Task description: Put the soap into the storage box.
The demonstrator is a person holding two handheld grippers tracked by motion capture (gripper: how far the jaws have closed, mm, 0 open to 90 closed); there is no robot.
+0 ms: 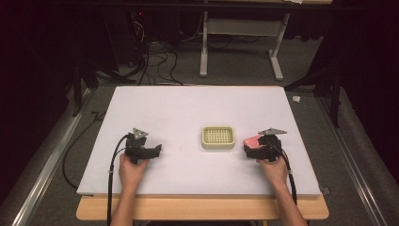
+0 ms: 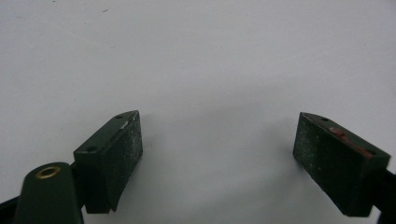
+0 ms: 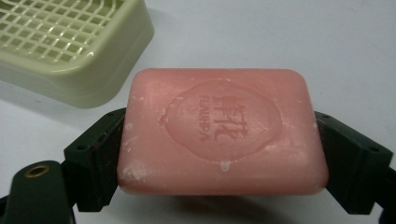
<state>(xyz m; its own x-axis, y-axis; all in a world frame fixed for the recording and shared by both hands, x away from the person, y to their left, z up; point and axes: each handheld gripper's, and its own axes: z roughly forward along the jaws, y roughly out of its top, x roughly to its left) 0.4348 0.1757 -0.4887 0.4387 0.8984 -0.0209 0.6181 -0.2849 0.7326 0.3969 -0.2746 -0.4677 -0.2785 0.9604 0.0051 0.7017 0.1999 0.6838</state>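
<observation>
White mat (image 1: 188, 108) wide open — right gripper (image 3: 219, 154) clamps soap (image 3: 219, 130) beside dish (image 1: 218, 137); left gripper (image 2: 217, 154) agape.

- The soap bar (image 3: 223, 133) looks waxy and smooth, pink, with an embossed stamp and pale flaky specks.
- The soap dish (image 3: 81, 77) is glossy cream plastic with a grid top.
- The surface (image 2: 210, 60) is matt white.
- The left hand-held gripper (image 2: 218, 154) has rough, dull, dark pads (image 2: 128, 144).

The soap dish (image 1: 218, 137) is the one obstacle on the white table (image 1: 188, 106), near its middle, just beside the right gripper (image 1: 251, 147) and its pink soap (image 1: 251, 140). Toward the far edge and the left edge the surface lies open.
</observation>
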